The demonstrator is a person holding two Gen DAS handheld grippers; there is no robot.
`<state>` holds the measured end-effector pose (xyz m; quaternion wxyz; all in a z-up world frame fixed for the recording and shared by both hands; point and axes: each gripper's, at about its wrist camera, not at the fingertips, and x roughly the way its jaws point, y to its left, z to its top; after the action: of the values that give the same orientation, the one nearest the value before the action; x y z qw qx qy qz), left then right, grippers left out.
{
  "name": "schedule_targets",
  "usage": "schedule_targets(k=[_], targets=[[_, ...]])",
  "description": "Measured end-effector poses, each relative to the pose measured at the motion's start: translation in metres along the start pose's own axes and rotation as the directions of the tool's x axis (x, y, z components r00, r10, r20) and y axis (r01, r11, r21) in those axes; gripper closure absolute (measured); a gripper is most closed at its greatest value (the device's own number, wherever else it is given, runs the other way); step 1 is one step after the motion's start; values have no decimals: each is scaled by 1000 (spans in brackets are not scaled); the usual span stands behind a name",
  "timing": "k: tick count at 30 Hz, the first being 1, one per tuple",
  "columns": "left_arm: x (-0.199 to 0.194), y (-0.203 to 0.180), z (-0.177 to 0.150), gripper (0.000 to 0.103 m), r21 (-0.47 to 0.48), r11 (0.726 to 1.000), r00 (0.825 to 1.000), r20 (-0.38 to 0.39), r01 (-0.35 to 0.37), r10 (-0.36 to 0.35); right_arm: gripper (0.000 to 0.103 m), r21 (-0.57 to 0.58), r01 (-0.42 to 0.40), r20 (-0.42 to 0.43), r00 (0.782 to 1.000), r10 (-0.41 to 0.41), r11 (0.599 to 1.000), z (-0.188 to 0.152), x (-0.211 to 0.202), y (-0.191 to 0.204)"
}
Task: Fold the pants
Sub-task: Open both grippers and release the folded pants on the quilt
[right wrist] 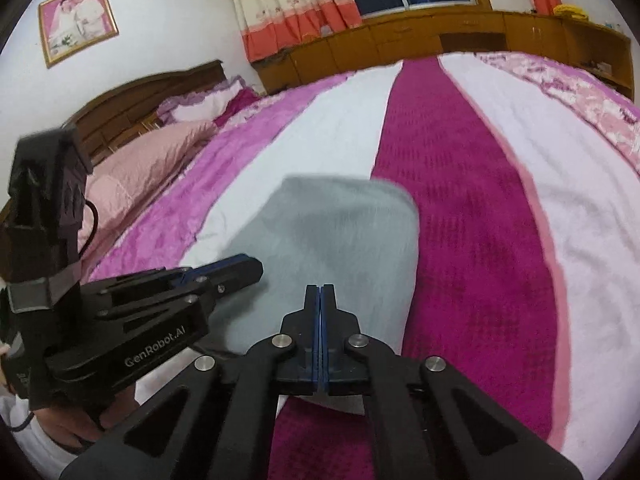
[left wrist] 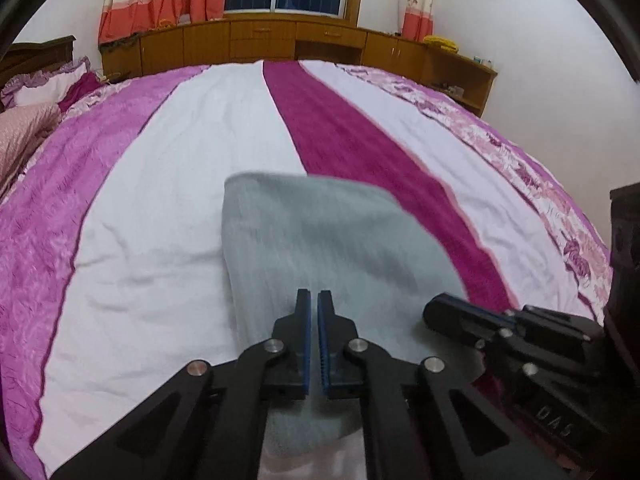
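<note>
The grey pants (left wrist: 320, 236) lie folded into a compact rectangle on the bed; they also show in the right wrist view (right wrist: 332, 236). My left gripper (left wrist: 314, 300) hovers over the near part of the pants with its jaws nearly together and nothing between them. It shows from the side in the right wrist view (right wrist: 244, 268). My right gripper (right wrist: 320, 294) is shut and empty over the near right part of the pants. It shows at the right in the left wrist view (left wrist: 444, 312).
The bed cover (left wrist: 160, 200) has white, pink and magenta stripes (left wrist: 360, 140). Pillows (right wrist: 140, 168) and a wooden headboard (right wrist: 132, 100) are at the left. Wooden cabinets (left wrist: 260, 44), curtains and a window stand beyond the bed. A framed photo (right wrist: 76, 20) hangs on the wall.
</note>
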<state>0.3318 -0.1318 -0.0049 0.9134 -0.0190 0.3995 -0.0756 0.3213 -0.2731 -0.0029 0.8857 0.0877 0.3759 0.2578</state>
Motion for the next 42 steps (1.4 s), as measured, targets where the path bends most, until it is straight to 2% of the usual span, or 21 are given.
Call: schedule_targets(k=[5,10,15,19,21,22,23,24,25,27,29,30,32,34,36,40,42], targets=[[28,3,-22,102,2,1000,999,-41,9,-9,103,21,63,-95,994,-60,998,-18,29,-10],[37,-2,-30,103,12,1000,1000,-18,-5,5,103,43,57,-72,996,-54,997,-24,35,-16],[38,4,-30,102,-18,1000,1000,-16,20,-20,103,64,38,-64,997,-34,997,-26,35,-20],[31,-4,-29,102,15,1000,1000,12,-12,12,103,75,20,-45,999,-17,997,-25,31,-22],[24,-9,-27,99,34,999,999,24,-40,39,103,85,9,-31,1000,-6,996,-23,27,-23],[20,-13,-26,94,52,997,998,25,-62,61,103,87,4,-25,1000,-2,996,-22,24,-23],[16,-18,-25,82,74,994,997,20,-76,74,103,79,-6,-15,1000,8,997,-20,20,-21],[10,-24,-24,76,98,991,996,25,-90,88,100,67,-8,-6,1000,9,998,-18,17,-17],[1,-27,-24,70,108,984,990,49,-140,135,95,51,3,8,1000,-4,999,-16,12,-12],[-16,-27,-22,54,106,977,980,97,-185,175,87,8,61,65,996,-61,998,-13,-5,-3],[-38,-22,-21,25,84,976,970,155,-203,188,71,-18,71,139,988,-68,997,-13,-27,4],[-51,-19,-20,20,72,977,964,194,-200,182,65,-20,67,172,983,-62,998,-13,-39,5],[-67,-13,-20,2,65,980,956,241,-186,166,27,-6,72,200,977,-70,997,-14,-56,5],[-75,-6,-22,0,67,988,959,259,-140,118,11,6,84,205,975,-83,996,-17,-65,4],[-71,1,-30,0,90,993,968,247,-77,53,11,2,140,190,972,-137,990,-26,-67,6],[-34,11,-49,0,83,995,984,174,-47,32,11,-74,306,177,941,-290,949,-58,-52,12],[-16,14,-62,0,74,997,988,151,-27,15,11,-89,301,125,949,-289,949,-64,-35,10]])
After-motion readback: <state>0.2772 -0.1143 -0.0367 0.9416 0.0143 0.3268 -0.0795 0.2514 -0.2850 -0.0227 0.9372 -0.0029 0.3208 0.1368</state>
